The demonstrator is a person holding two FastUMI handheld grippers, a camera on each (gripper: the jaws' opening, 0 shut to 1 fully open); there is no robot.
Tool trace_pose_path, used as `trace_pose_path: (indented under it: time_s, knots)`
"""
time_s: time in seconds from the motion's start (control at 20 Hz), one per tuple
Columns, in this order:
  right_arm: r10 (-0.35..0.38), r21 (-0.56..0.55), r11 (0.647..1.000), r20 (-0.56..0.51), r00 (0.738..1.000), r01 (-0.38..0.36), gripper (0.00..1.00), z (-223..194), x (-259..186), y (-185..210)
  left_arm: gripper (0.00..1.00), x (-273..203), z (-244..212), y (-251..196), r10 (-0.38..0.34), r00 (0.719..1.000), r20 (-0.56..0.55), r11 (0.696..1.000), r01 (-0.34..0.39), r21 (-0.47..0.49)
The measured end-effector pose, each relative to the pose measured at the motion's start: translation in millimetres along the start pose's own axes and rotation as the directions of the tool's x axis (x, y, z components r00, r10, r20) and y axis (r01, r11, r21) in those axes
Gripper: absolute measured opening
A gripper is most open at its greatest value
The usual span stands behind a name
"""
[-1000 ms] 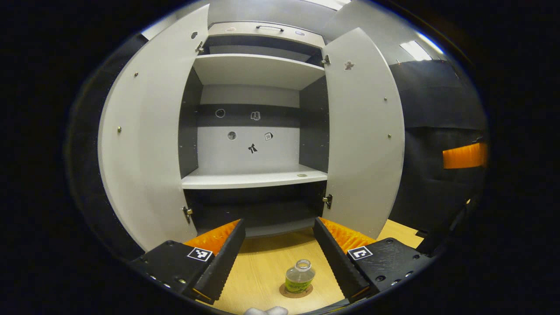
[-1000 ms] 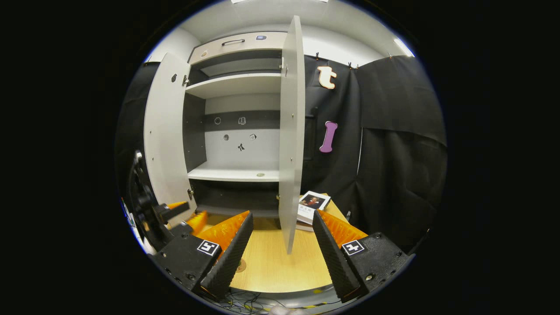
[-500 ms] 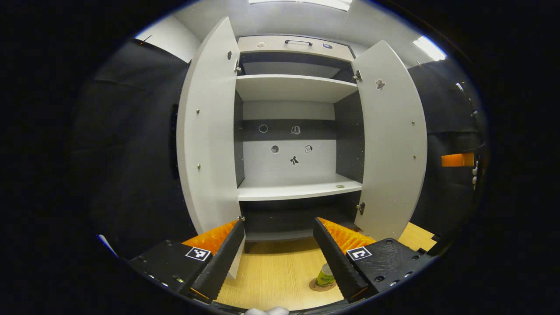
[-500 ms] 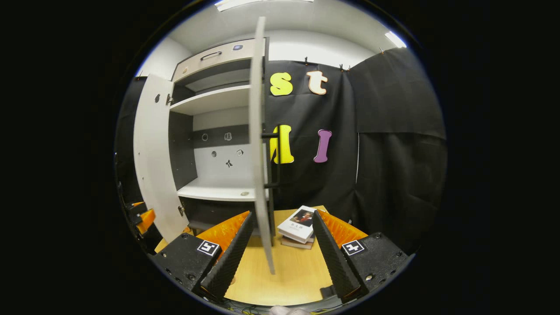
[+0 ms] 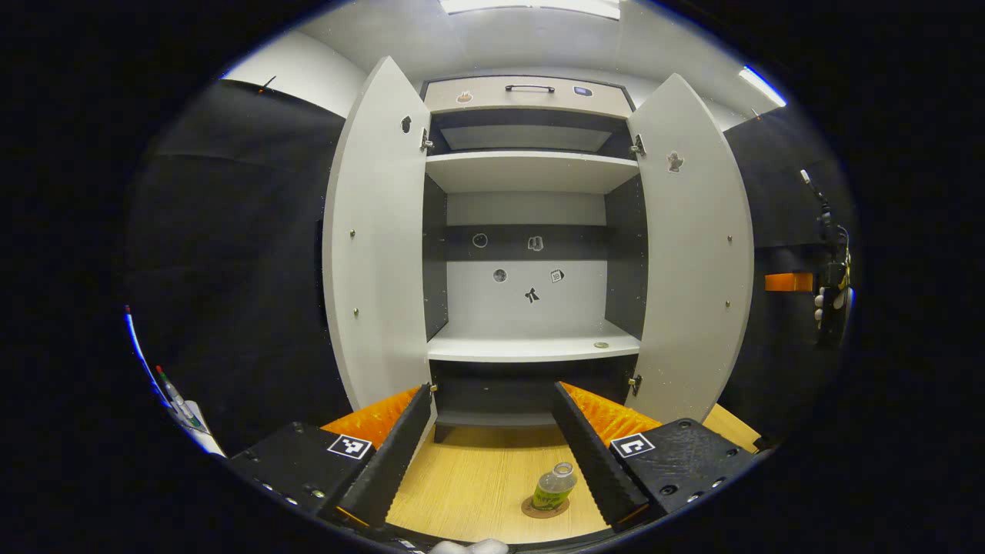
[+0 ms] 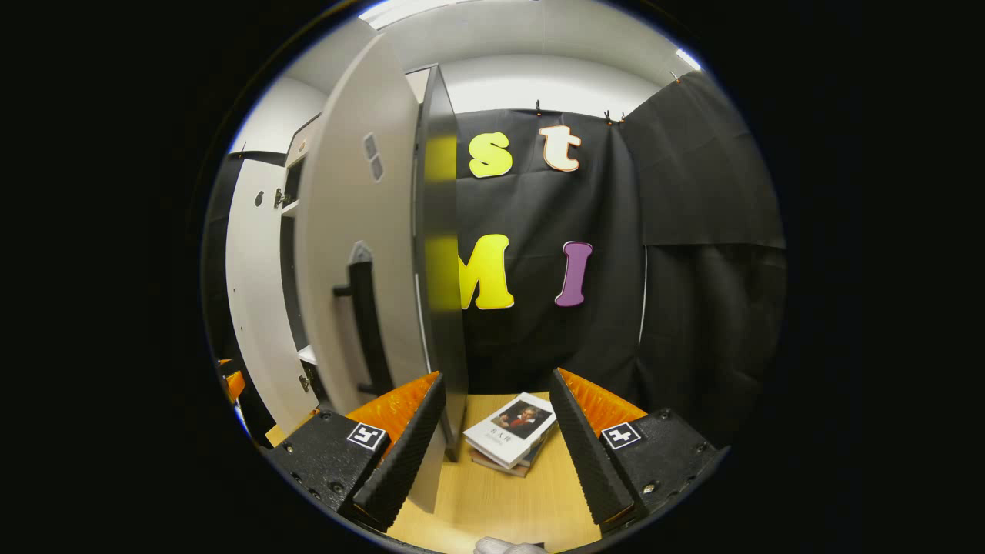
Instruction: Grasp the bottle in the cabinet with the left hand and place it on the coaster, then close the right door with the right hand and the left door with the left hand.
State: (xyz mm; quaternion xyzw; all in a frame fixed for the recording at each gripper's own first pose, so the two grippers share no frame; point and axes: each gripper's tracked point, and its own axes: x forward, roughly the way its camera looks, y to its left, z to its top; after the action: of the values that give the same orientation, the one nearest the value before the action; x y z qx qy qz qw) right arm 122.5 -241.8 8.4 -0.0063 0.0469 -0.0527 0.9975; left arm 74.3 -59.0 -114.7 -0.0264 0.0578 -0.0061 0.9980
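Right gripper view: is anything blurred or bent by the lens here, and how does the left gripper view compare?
Right gripper view: the right door looms close, its edge soft and smeared, its outline bowed by the fisheye; the books stay sharp. Left gripper view: crisp throughout, both doors curving outward, ceiling lights glaring at the top, the bottle on the coaster evenly lit.

Clear green-labelled bottle [image 5: 554, 487] upright on round coaster [image 5: 544, 508], both cabinet doors [image 5: 377, 246] open

Staged recording booth: black cloth walls [image 6: 692, 231], lone cabinet [image 5: 531, 254] on wooden desk [image 5: 477, 485], ceiling strip lights [image 5: 531, 6].
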Motion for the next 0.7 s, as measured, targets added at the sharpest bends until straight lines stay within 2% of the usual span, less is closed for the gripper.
trace_pose_path:
  time_s: [0.3, 0.55, 0.7]
  knots:
    - [0.131, 0.012, 0.991, 0.007, 0.991, -0.131, 0.84, 14, 30, 4, 0.96, -11, 13, -24, 0.061, 0.998, 0.004, 0.998, -0.061, 0.009]
    - [0.257, -0.005, 0.966, 0.018, 0.966, -0.257, 0.82, 26, 43, 41, 0.96, -14, 13, -26, 0.105, 0.995, -0.005, 0.995, -0.104, 0.004]
    - [0.304, -0.037, 0.952, 0.023, 0.953, -0.303, 0.82, 30, 42, 60, 0.96, -15, 12, -23, 0.124, 0.992, -0.002, 0.992, -0.124, 0.011]
